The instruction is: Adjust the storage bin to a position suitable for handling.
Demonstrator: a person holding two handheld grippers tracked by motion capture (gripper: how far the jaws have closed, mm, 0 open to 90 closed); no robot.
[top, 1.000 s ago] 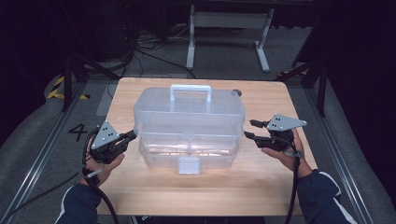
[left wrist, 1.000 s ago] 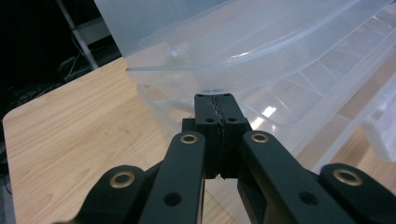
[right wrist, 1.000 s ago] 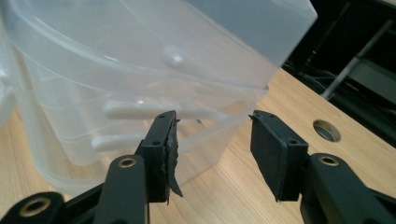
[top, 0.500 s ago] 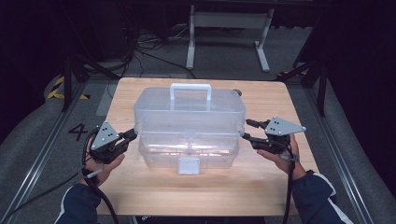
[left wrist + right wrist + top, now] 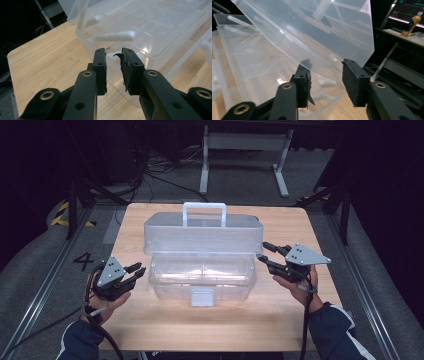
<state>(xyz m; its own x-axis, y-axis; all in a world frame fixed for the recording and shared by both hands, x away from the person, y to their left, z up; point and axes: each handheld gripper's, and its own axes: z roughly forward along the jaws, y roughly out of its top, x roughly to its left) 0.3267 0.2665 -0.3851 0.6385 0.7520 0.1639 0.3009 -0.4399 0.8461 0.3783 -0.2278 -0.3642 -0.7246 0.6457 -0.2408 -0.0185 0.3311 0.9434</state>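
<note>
The upper tray [image 5: 202,234] of the clear box [image 5: 202,282] is lifted and slid back, while the left gripper [image 5: 138,271], its jaws just opening a little, holds nothing, and the right gripper [image 5: 263,253], jaws just closing, has the tray corner between them, not yet pressed.

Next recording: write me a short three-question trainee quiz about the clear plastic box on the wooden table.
1. True or false: the clear plastic two-tier storage box stands on the light wooden table.
2. The box's white carry handle is: A on top of the upper tier; B lying on the table; C on the floor.
3. Fill in: the small white latch sits on the lower tier's ___ wall, nearest the person.
Key: 1 true; 2 A; 3 front.
</note>
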